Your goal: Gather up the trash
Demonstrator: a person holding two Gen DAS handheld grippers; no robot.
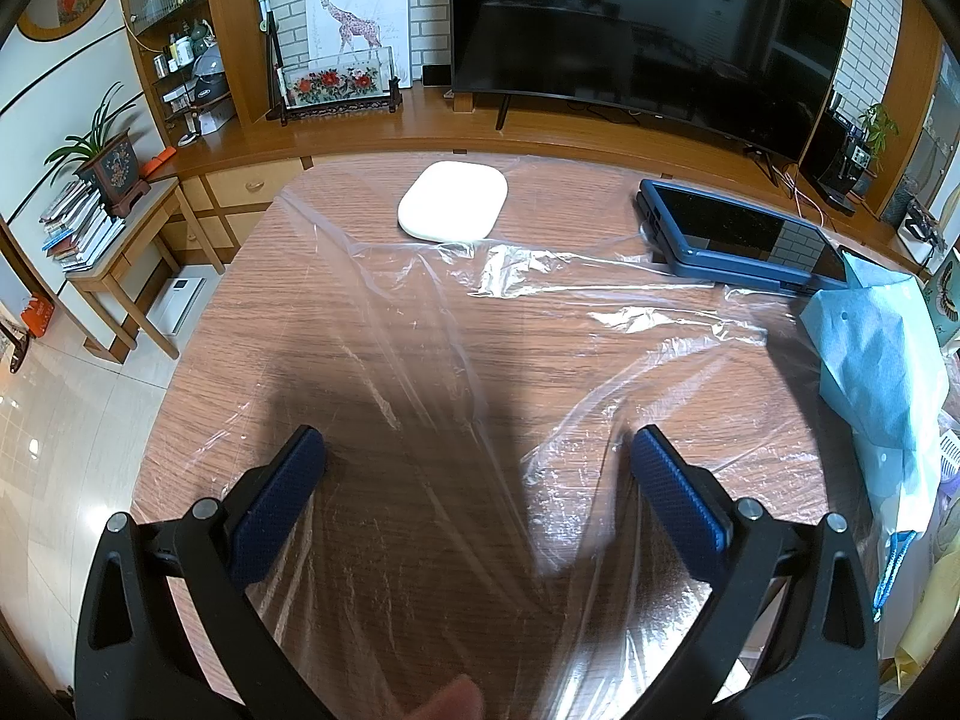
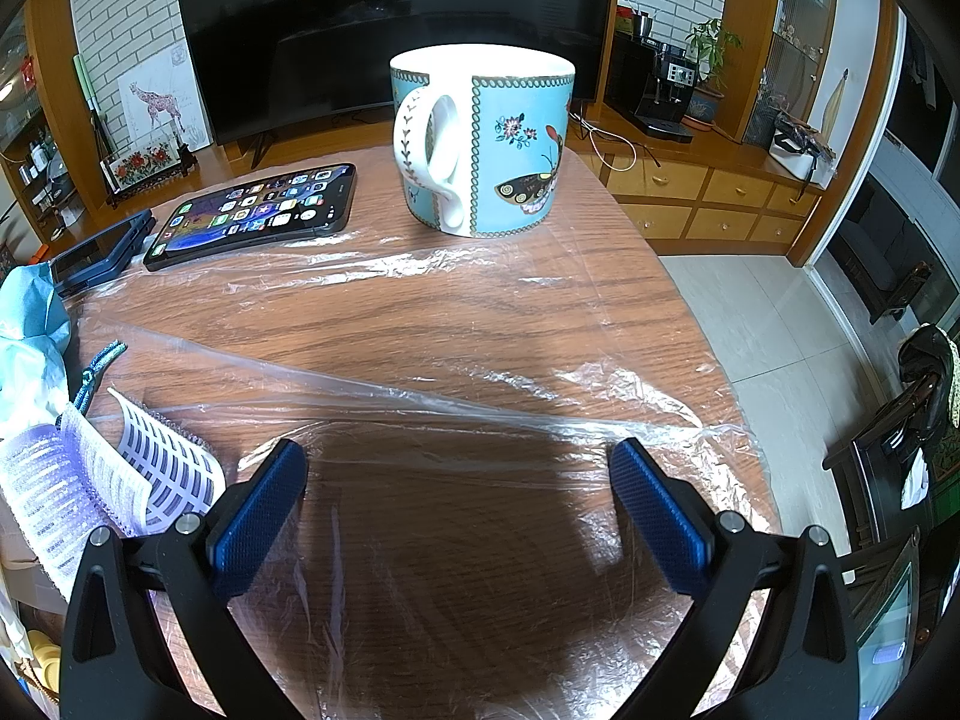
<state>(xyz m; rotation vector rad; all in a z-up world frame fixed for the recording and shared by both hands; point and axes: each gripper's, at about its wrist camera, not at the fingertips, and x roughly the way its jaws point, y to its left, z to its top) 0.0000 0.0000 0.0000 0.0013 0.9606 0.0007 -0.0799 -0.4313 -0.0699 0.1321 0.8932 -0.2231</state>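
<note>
- Nearest to you in the left wrist view is a fingertip (image 1: 447,699) at the lower edge, just behind your left gripper (image 1: 477,450).
- The jaws of your left gripper stand wide apart and hold nothing; they hover over the clear plastic sheet (image 1: 420,360).
- Your right gripper (image 2: 459,462) is the same: jaws spread wide, nothing between them, above the wrinkled sheet.
- The plastic sheet, the trash here, lies loose and creased over most of the wooden worktop (image 1: 252,312).
- On the far part of the sheet in the left view lies a white flat pad (image 1: 453,201); to the right of it is a blue-cased tablet (image 1: 738,234).
- At the right edge of the sheet in that view is crumpled light blue paper (image 1: 876,354).
- In the right view a blue butterfly mug (image 2: 483,141) stands upright on the far part of the sheet, its handle towards you.
- Left of the mug a phone (image 2: 258,213) lies flat with the screen lit.
- At the left edge of the sheet, near your right gripper, lies a purple hair roller (image 2: 48,480).
</note>
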